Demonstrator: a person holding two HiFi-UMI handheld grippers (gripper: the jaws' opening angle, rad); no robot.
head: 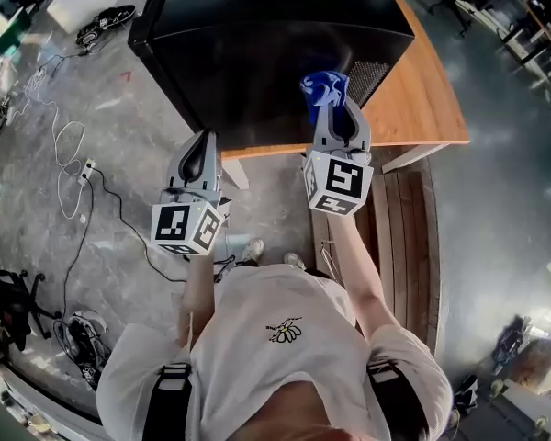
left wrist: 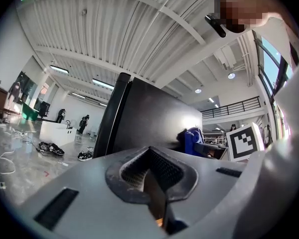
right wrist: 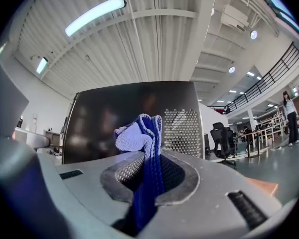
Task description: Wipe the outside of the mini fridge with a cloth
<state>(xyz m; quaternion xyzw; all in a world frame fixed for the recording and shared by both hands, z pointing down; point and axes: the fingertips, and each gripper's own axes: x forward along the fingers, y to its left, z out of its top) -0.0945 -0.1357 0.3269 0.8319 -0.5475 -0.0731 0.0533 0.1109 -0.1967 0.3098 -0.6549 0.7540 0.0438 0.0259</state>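
The black fridge (head: 275, 53) is the biggest thing. In the head view it stands at 12 o'clock, on a brown wood worktop (head: 422, 108) that sticks out toward 2 o'clock. A patch of small holes (head: 367, 81) shows on the fridge at 1 o'clock.

The right claw (head: 333, 113) is up in front of the fridge. It is pinched tight on a blue cloth (head: 323, 88). The cloth pokes out of the tip toward 12 o'clock, in a soft bunch just beside the holes. The left claw (head: 204, 141) is at 9 o'clock from the right one and lower down. Its two jaws are pressed together with nothing in them.

I think the wiping is just about to start, or is between rubs. The cloth is ready and aimed at the dark front of the fridge. Next, the right claw should push the cloth flat on the fridge and slide it across. It should press softly, so only the cloth rubs the fridge and not the hard tip. The left claw has no job yet.

Some things are hard to tell. I cannot see if the cloth is touching the fridge or just close to it. The top and far sides of the fridge are cut off, so I cannot tell how much is clean. The worktop under the fridge is mostly hidden.
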